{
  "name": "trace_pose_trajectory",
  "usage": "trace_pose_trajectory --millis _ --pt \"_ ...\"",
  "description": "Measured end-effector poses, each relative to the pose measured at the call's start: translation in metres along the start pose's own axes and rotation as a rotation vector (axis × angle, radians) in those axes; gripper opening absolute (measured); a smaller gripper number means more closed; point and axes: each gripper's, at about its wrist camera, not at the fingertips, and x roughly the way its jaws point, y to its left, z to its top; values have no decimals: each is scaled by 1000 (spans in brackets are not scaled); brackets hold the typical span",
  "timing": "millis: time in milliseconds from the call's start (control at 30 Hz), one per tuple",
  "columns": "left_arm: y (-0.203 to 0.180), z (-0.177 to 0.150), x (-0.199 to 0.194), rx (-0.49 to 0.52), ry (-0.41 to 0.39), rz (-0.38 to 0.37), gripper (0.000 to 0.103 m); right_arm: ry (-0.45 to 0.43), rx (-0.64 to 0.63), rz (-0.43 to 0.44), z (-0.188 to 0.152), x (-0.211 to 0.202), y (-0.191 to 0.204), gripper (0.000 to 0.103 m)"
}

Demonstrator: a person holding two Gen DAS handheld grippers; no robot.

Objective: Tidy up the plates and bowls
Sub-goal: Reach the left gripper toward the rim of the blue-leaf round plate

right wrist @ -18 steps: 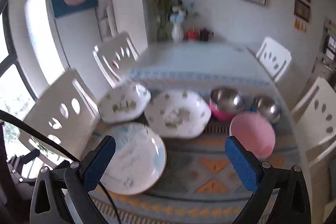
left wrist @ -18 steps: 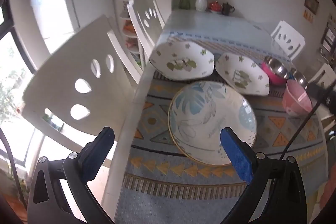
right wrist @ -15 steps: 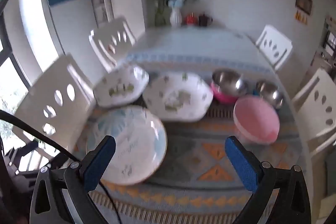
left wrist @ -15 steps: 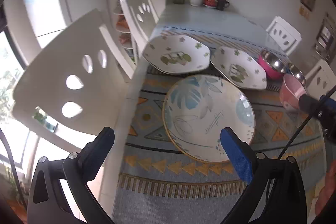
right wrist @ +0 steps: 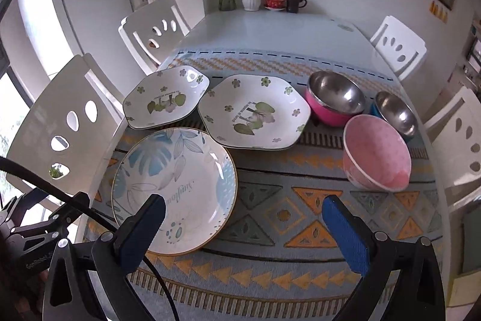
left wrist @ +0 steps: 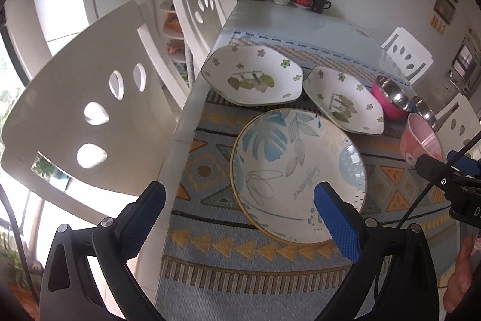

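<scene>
Below open left tool (left wrist: 239, 205): round leaf plate (left wrist: 288, 170), untouched.

Black tongs (right wrist: 243, 226), ribbed blue pads (right wrist: 345, 236), silver screws, black cable (right wrist: 90, 215)

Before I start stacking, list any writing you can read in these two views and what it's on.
Round blue-leaf plate: cursive script in the middle, too blurred to read.
Two hexagonal floral plates: a small line of print above each flower, too small to read.
Left gripper body, seen in the right wrist view: white lettering, partly cut off, unreadable.
</scene>
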Motion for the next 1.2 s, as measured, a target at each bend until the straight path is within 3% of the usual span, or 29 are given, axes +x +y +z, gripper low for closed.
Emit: trace_pose_trajectory --millis 167,433,633,867,1000,1200 --pt "-5 1 1 25 -18 -10 99 58 -9 -32 4 12 0 103" --pt "-13 -10 11 52 13 -59 99 61 -8 -48 8 16 6 103" --pt "-5 -11 18 25 38 -96 99 71 -7 -57 3 22 12 103" --pt "4 -2 47 -18 115 -195 97 93 22 -20 12 48 15 103" --pt "5 4 63 -29 147 -192 95 114 50 -6 19 64 16 103" --pt "12 10 85 -85 189 -221 93 176 104 11 2 84 12 99"
